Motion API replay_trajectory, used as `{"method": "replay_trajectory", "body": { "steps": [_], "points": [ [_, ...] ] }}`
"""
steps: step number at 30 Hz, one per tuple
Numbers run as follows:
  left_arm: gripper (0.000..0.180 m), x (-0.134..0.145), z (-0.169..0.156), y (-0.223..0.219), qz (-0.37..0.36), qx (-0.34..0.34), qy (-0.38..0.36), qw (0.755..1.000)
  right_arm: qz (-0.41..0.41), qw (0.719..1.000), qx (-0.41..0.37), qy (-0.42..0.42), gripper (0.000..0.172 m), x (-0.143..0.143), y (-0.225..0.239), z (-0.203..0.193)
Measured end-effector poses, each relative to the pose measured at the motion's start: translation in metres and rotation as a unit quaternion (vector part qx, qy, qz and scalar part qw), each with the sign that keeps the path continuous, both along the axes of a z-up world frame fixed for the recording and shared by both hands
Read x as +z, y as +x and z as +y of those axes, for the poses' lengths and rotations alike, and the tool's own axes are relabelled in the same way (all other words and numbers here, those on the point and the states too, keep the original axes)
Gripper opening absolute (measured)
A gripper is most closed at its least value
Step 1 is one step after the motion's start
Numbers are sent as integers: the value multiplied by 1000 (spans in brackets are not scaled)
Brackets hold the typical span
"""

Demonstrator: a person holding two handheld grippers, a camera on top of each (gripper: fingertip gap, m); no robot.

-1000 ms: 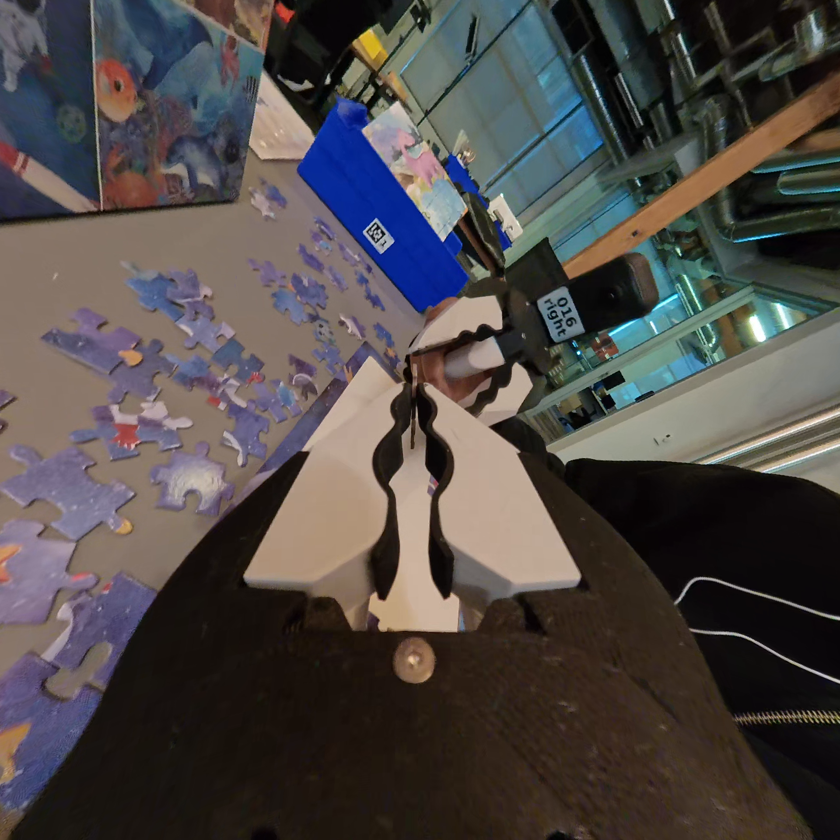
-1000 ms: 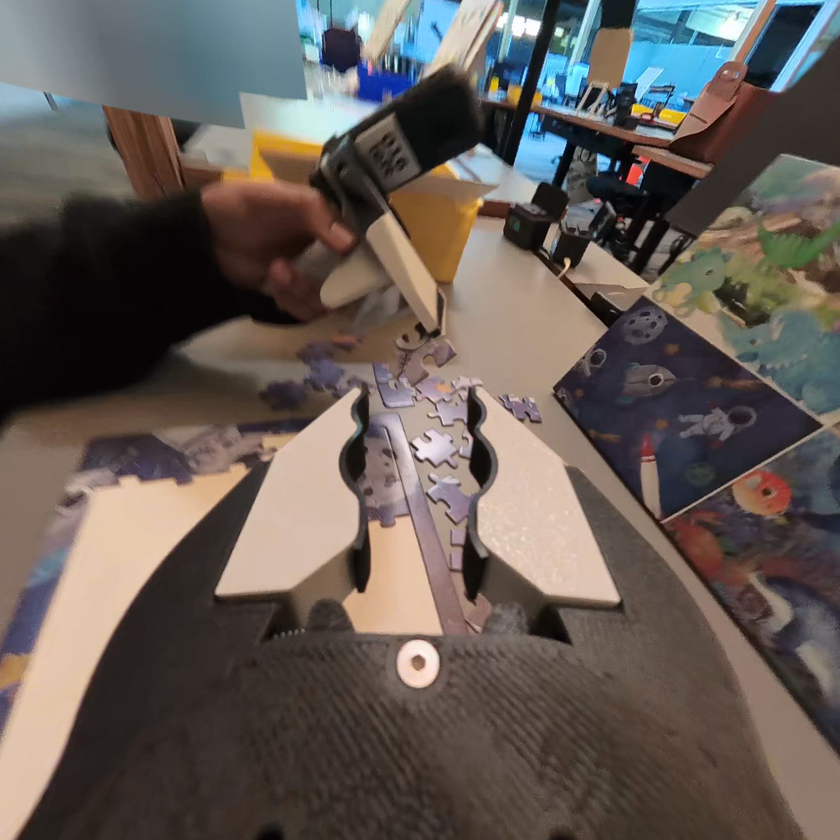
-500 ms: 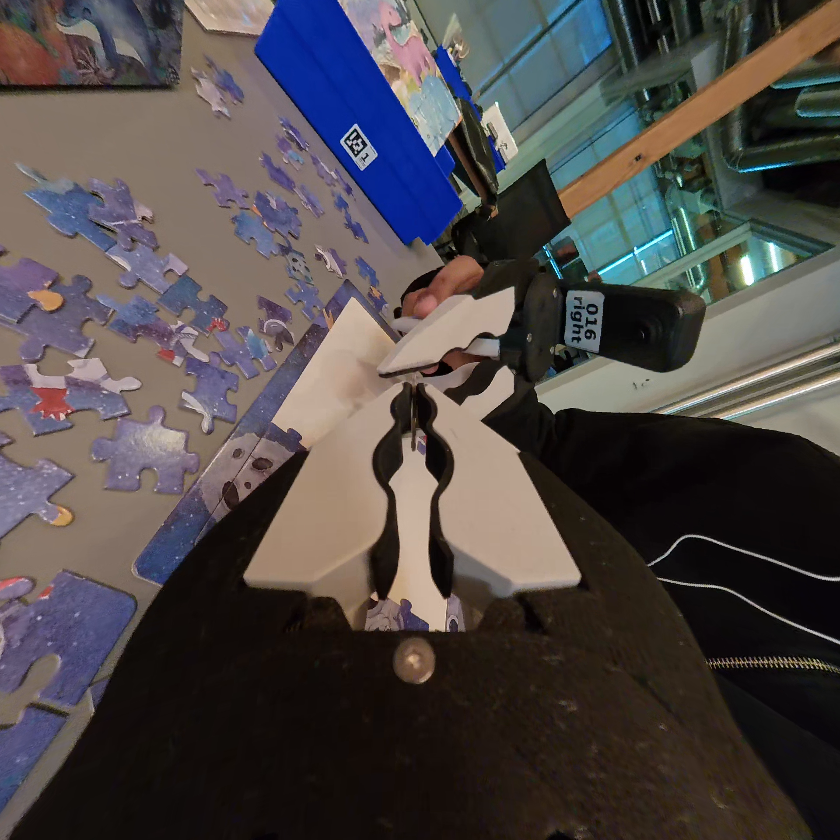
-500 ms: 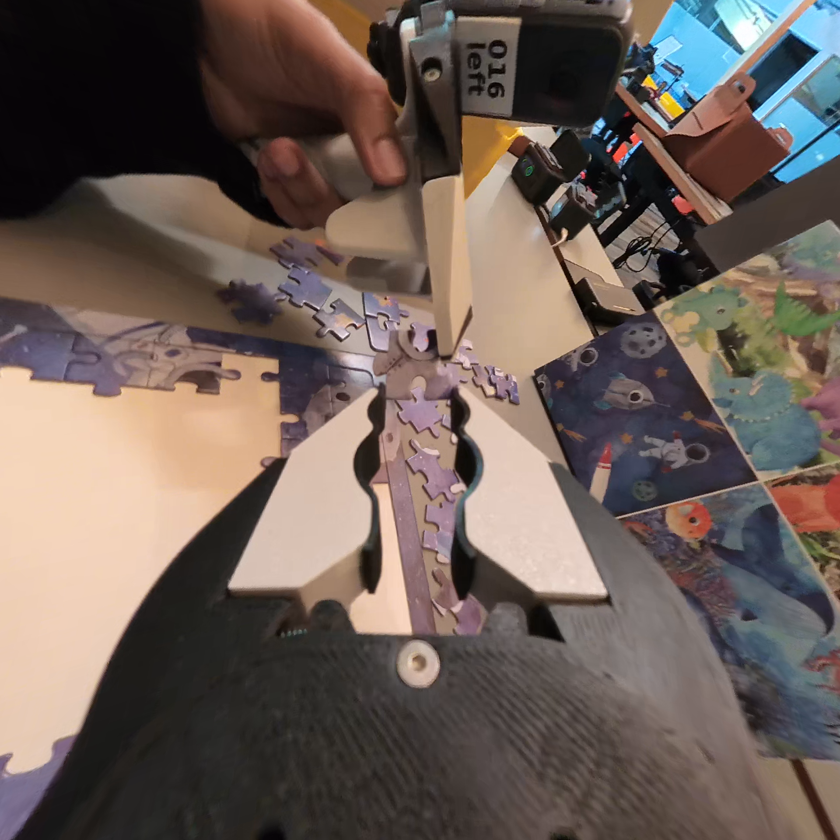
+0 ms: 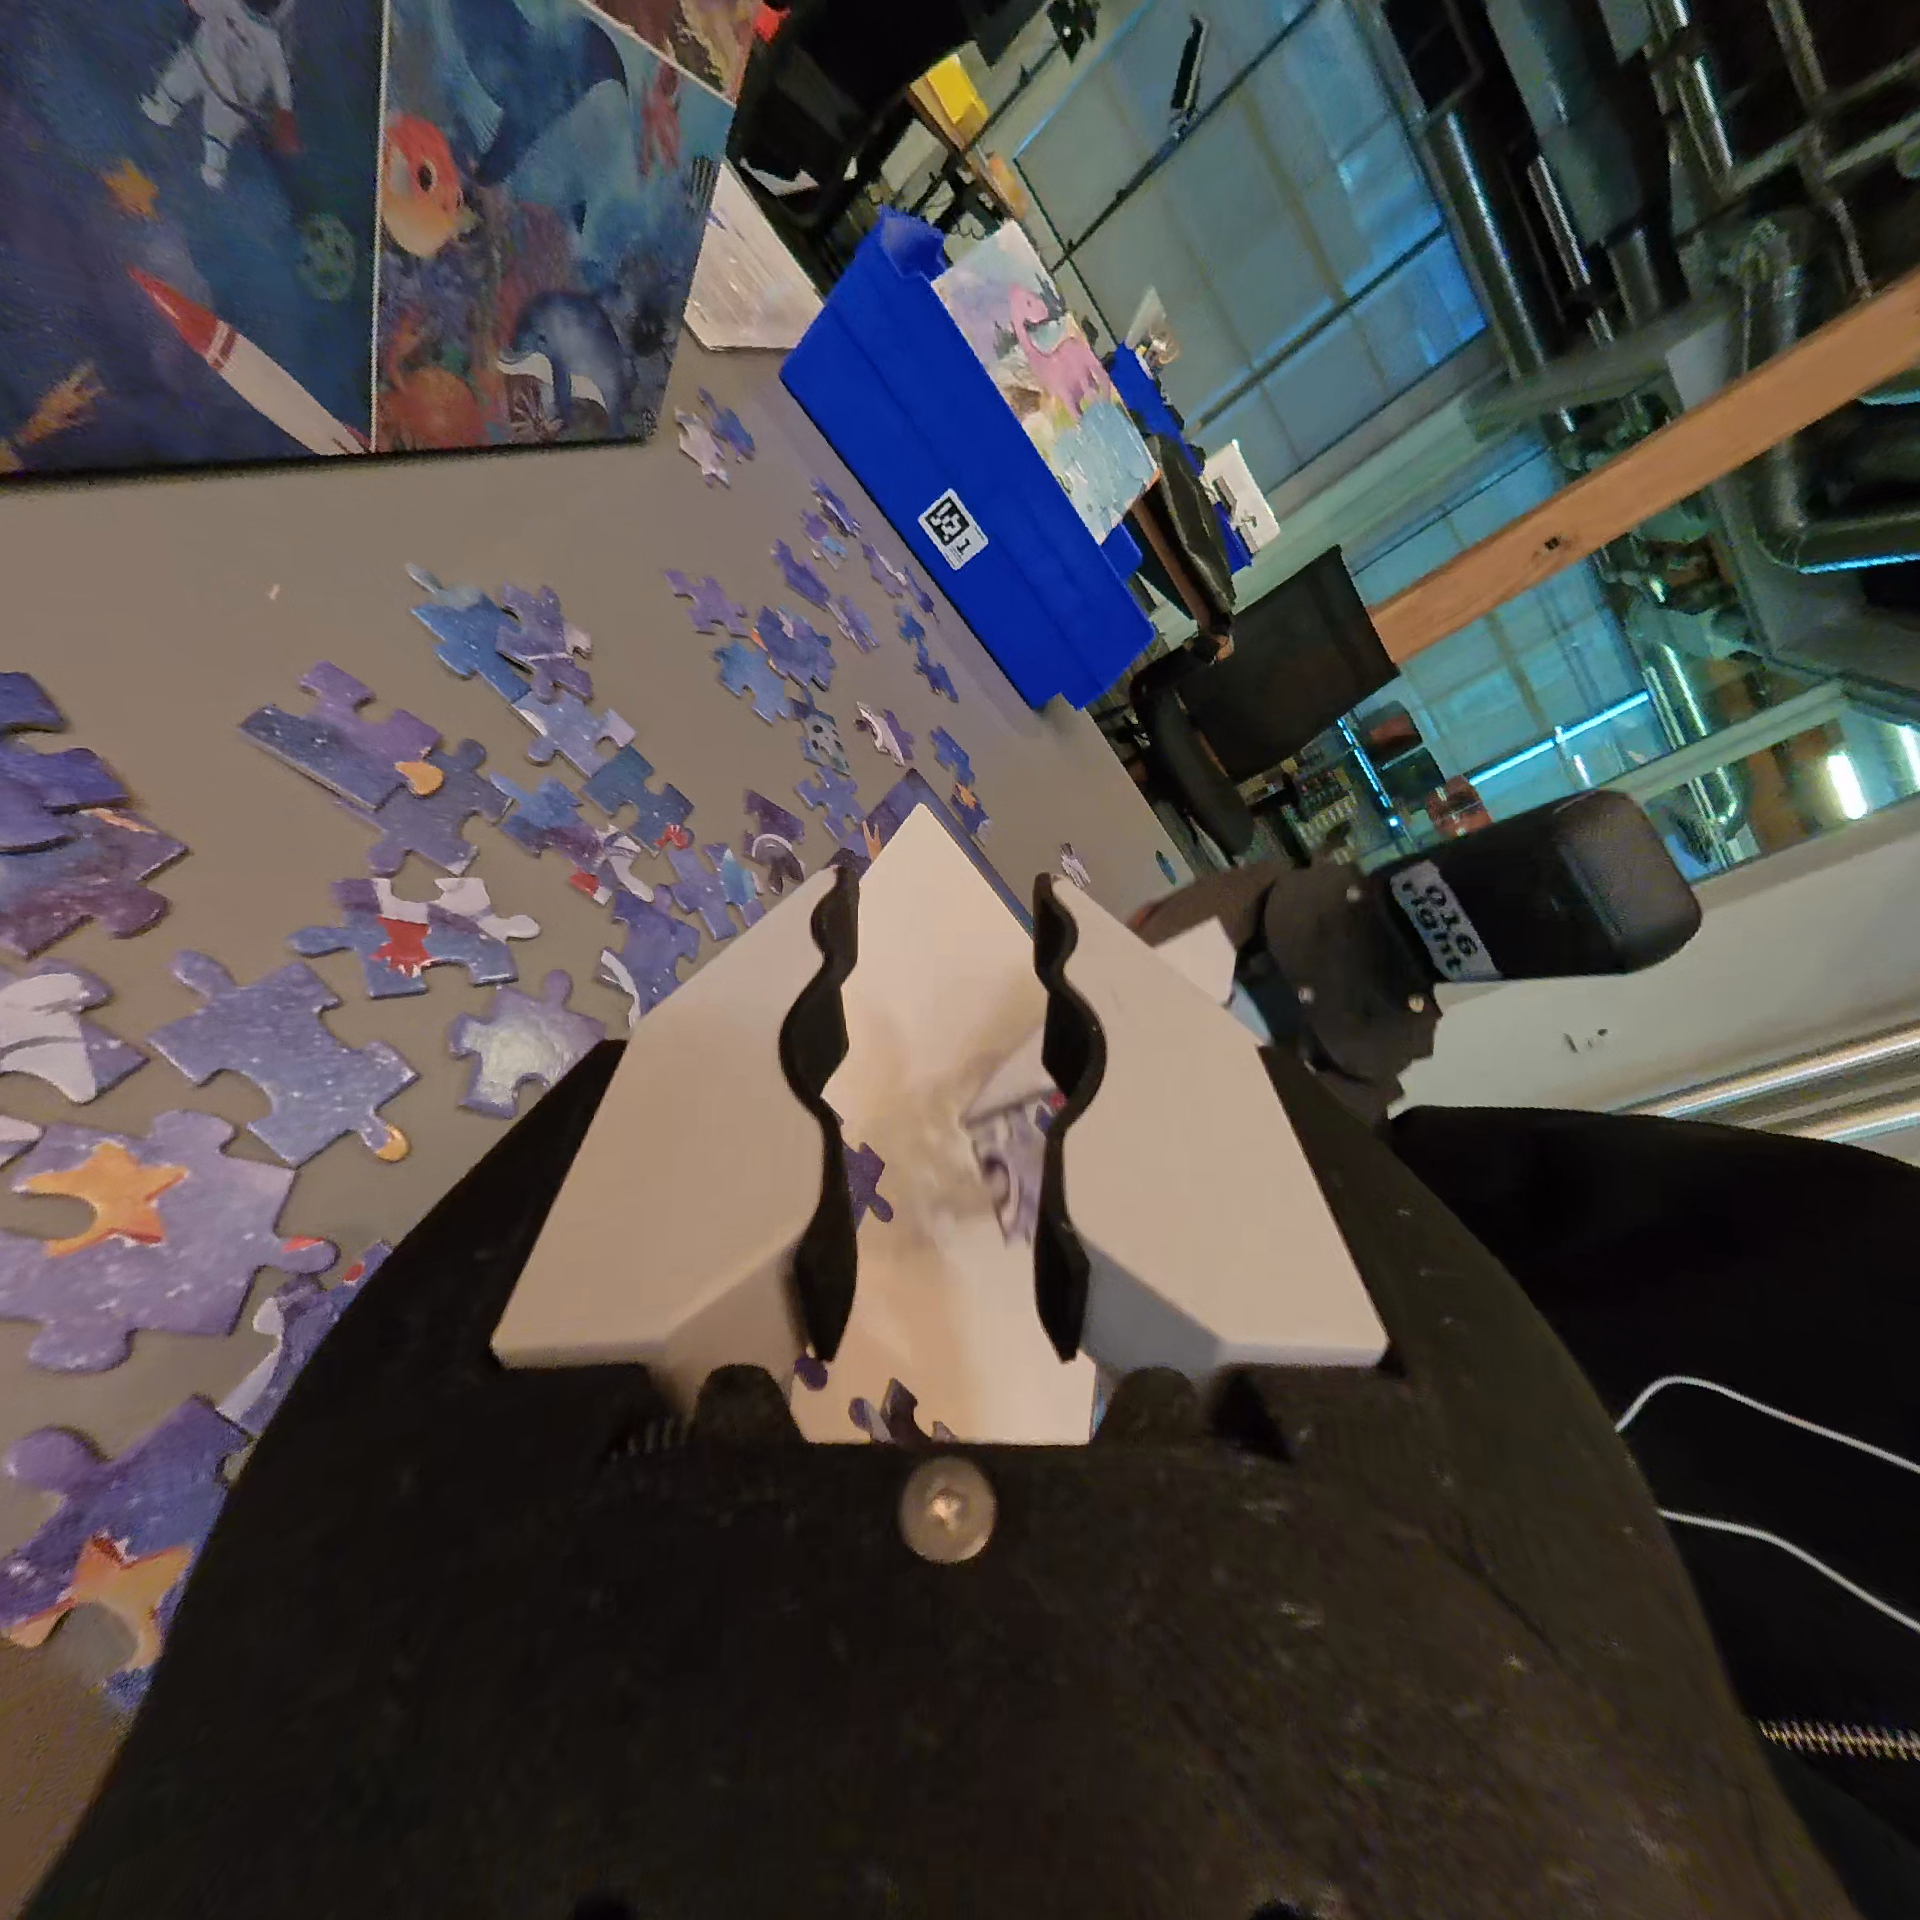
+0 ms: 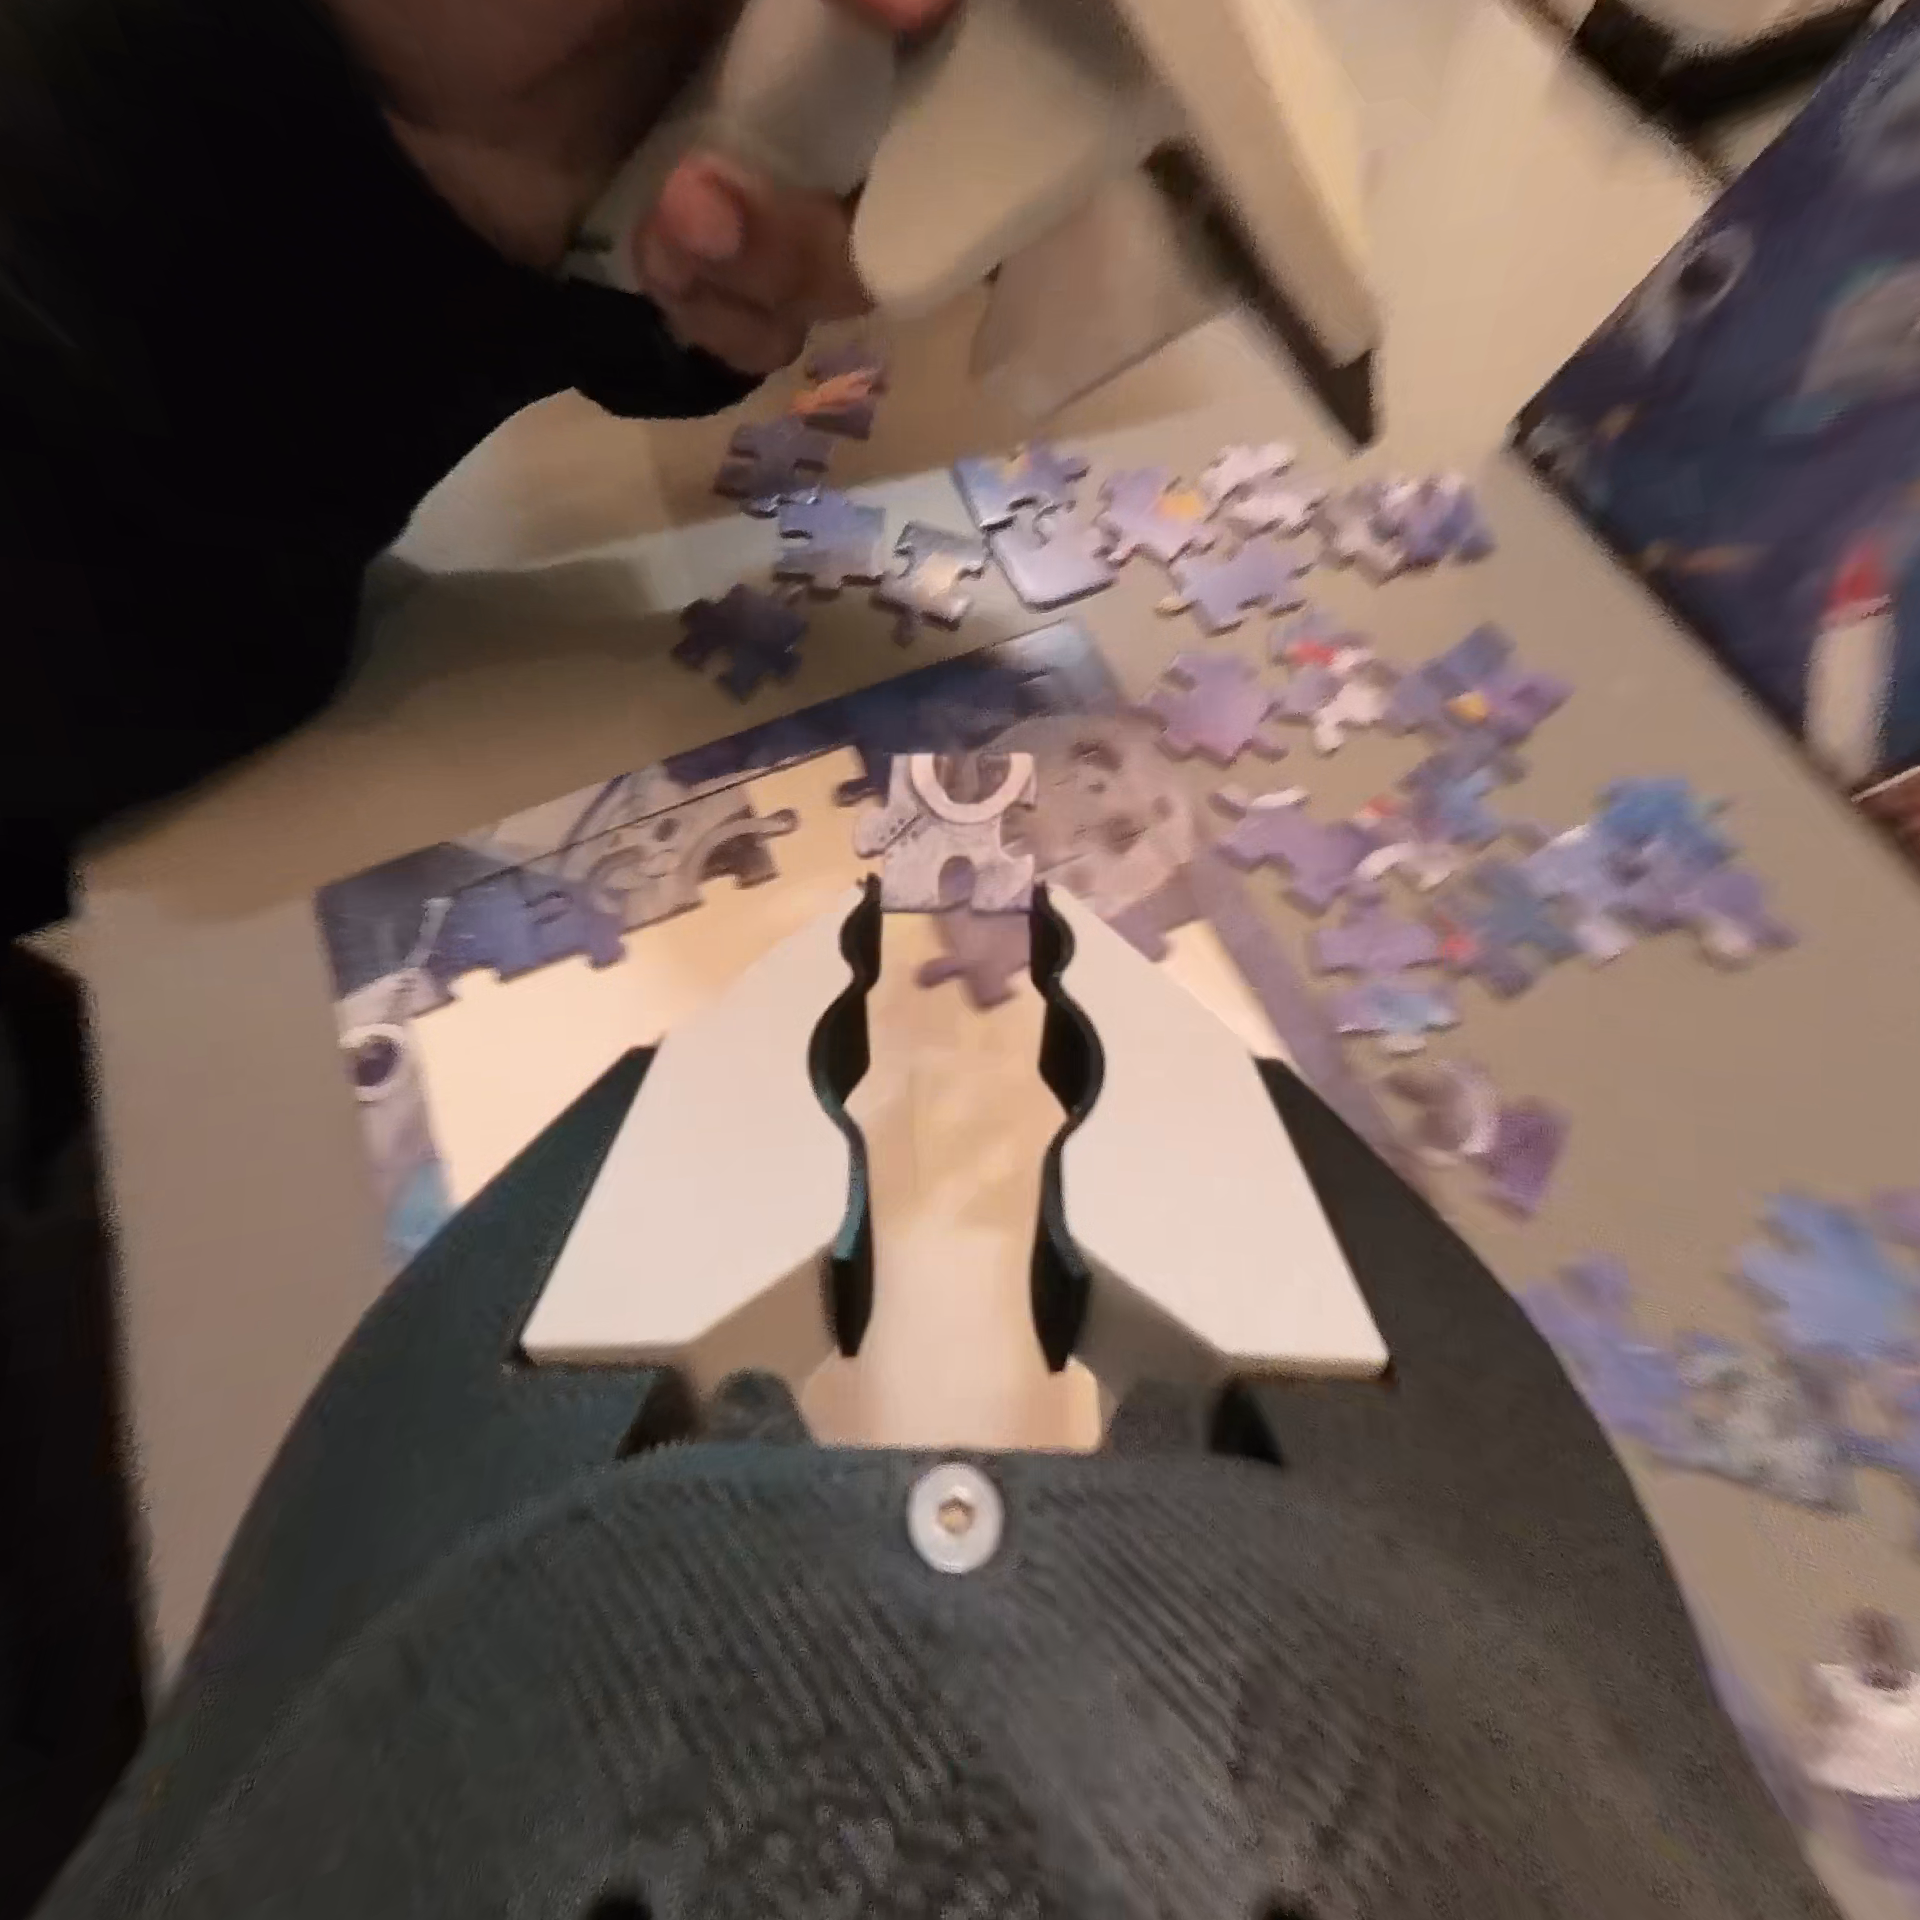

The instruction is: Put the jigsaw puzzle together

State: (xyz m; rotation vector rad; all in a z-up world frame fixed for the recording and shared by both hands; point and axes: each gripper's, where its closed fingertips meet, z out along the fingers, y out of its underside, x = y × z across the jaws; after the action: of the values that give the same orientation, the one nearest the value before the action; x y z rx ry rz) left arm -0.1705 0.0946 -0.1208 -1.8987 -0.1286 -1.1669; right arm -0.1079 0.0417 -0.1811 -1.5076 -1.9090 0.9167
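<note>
Purple-blue starry puzzle pieces (image 5: 281, 1049) lie on a grey table (image 5: 208, 561). The bin (image 5: 997, 520) is bright blue. The gripped piece (image 6: 951, 847) is pale grey with a white ring.

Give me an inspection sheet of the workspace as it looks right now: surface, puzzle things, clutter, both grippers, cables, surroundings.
Surface: grey table, mostly covered in puzzle parts.
Puzzle things: loose blue-purple pieces scattered on the table; a puzzle tray with its border partly assembled and its cream middle bare.
Clutter: picture sheets with space and sea scenes; blue bin holding a pastel picture.
Left gripper: open, nothing between its fingers.
Right gripper: shut on a grey-lilac piece at its fingertips, over the tray's border.
Cables: nothing seen.
Surroundings: windows, ducts and a wooden beam; a person's dark sleeve.
</note>
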Motion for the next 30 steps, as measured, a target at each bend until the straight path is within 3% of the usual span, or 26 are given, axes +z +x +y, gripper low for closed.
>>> {"method": "replay_trajectory", "body": {
  "steps": [3, 6, 17, 22, 30],
  "points": [
    [32, -1, 0, 4, 1, -5, -1, 1000, -52, 998, 0, -30, 27, -20, 3, -25],
    [32, 0, 0, 5, 5, -7, -1, 1000, -91, 995, 11, 26, 26, -43, 8, -31],
    [32, 3, 0, 3, 4, -2, 5, 1000, -81, 996, -3, 48, 26, -43, 5, -35],
    [32, 4, 0, 2, 3, -1, 7, 1000, -83, 994, 34, 70, 27, -43, 4, -37],
    [32, 6, -1, 0, -1, 2, 11, 1000, -116, 989, 89, 32, 27, -45, 5, -41]
  ]
}}
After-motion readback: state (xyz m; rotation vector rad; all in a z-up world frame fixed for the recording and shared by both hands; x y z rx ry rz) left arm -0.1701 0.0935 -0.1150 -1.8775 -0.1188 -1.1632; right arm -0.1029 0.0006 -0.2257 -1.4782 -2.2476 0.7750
